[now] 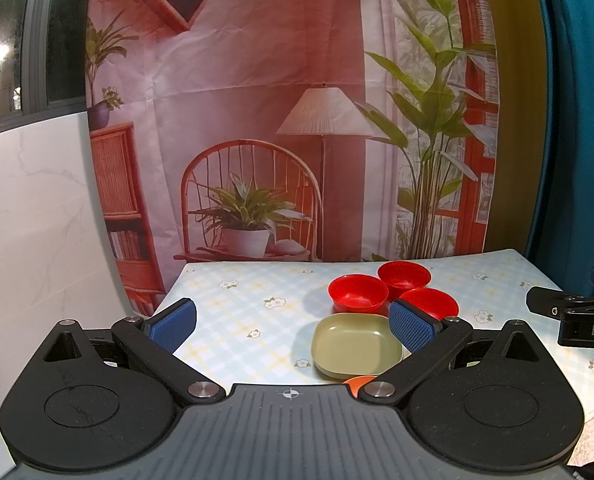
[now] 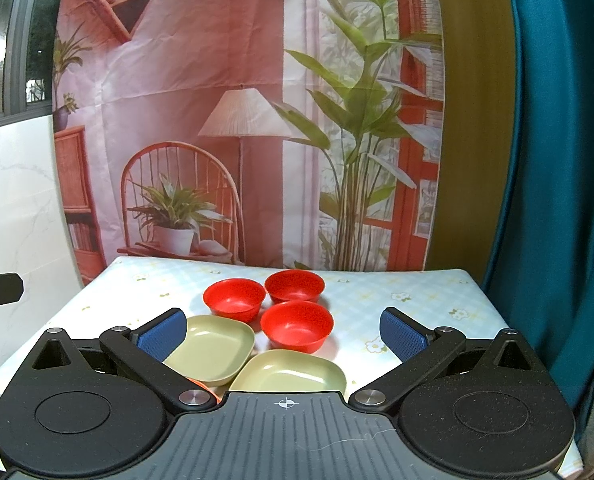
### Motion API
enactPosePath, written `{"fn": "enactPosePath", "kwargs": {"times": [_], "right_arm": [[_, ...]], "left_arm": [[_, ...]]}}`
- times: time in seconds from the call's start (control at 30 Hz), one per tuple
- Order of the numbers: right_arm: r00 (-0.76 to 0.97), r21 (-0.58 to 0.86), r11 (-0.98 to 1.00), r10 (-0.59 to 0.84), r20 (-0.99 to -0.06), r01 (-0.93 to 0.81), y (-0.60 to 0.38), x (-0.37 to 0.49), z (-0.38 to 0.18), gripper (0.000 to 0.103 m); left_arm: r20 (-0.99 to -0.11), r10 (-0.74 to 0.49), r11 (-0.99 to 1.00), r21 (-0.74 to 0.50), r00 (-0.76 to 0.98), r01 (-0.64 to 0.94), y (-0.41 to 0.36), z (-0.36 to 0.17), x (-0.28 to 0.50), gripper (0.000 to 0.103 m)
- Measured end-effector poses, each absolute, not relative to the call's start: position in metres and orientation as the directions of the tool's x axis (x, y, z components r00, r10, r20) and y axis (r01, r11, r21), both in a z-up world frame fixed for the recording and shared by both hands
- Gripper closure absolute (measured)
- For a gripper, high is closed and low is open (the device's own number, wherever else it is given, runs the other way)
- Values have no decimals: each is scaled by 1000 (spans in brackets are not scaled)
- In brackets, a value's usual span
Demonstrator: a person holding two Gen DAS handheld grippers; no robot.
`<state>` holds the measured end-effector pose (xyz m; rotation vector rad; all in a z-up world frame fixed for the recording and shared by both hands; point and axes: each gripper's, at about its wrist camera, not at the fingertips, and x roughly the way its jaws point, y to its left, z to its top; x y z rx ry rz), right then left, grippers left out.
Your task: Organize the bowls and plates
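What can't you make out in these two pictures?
1. Orange item: only a sliver shows in either wrist view; the tool bodies hide the rest, so its type is unclear.
2. Second green plate: near edge cut off by the right tool body; absent from the left view.
3. First green plate: one corner sits behind a blue pad.

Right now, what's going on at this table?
Nothing is being held. Both tongs, left and right, hang open above the flowered tablecloth. Three red bowls sit clustered upright and unstacked, with two green plates side by side in front of them. An orange item peeks out at the near edge, mostly hidden. Sorting looks not yet begun.
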<state>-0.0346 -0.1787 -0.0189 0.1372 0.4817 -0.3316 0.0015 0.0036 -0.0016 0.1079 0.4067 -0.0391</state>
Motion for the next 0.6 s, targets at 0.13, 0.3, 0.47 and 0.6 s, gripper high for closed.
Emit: {"fn": "enactPosePath", "kwargs": {"times": [0.13,0.3,0.47,0.6], "right_arm": [[834,52,938,-280,-476,344,-179,-35,-19,0],[834,51,937,-280,-475,344,-178,-35,-18,0],[834,51,937,-281,-475,344,-178,-35,-19,0],[834,50,937,-281,-475,344,-178,-35,-18,0]], "left_arm": [[-397,-15,994,97,917,59,4,-2,2,0],[-398,-17,994,96,917,60,4,-2,2,0],[-399,-17,994,96,917,60,5,-3,3,0],[-399,-19,993,96,917,62,5,-3,3,0]]}}
